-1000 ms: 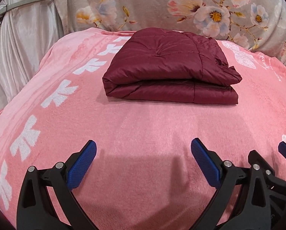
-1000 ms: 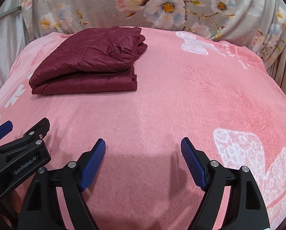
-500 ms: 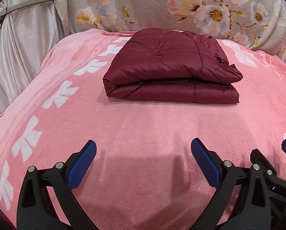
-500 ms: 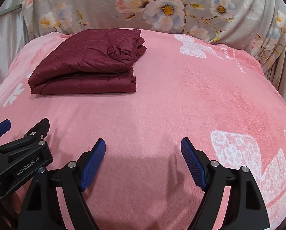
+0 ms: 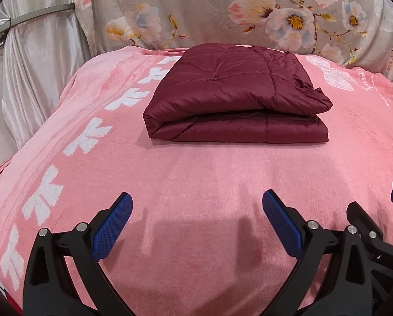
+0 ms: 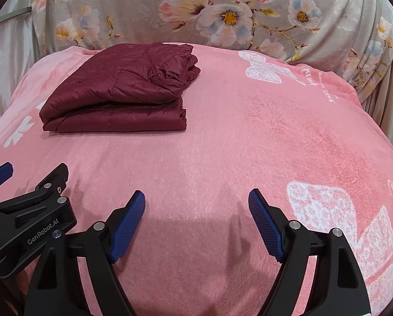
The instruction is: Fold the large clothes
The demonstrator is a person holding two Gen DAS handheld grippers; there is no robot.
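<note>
Since the maroon quilted jacket [image 5: 236, 94] already lies as a compact stacked bundle in the upper centre of the left wrist view, the fold looks finished or nearly so. It sits on the pink blanket [image 5: 196, 173], close to the far edge, just in front of the floral drape [image 5: 209, 8]; in the right wrist view the same bundle occupies the upper left of the frame. Folded edge faces the cameras, two thick layers visible, the upper one slightly overhanging; looser crumpled ends gather at the bundle's right side. Left gripper [image 5: 196, 223]: jaws spread wide, nothing between the blue pads, low in the frame and well apart from the garment. Right gripper [image 6: 196, 221]: jaws likewise spread and empty, also low in frame, over bare blanket. Each tool shows at the edge of the other's view, so the two are held side by side. Judgement: both are parked back from the bundle, probably so the puffy fill is not disturbed. Risk: slick padded fabric may spring open at the loose right-hand end.
</note>
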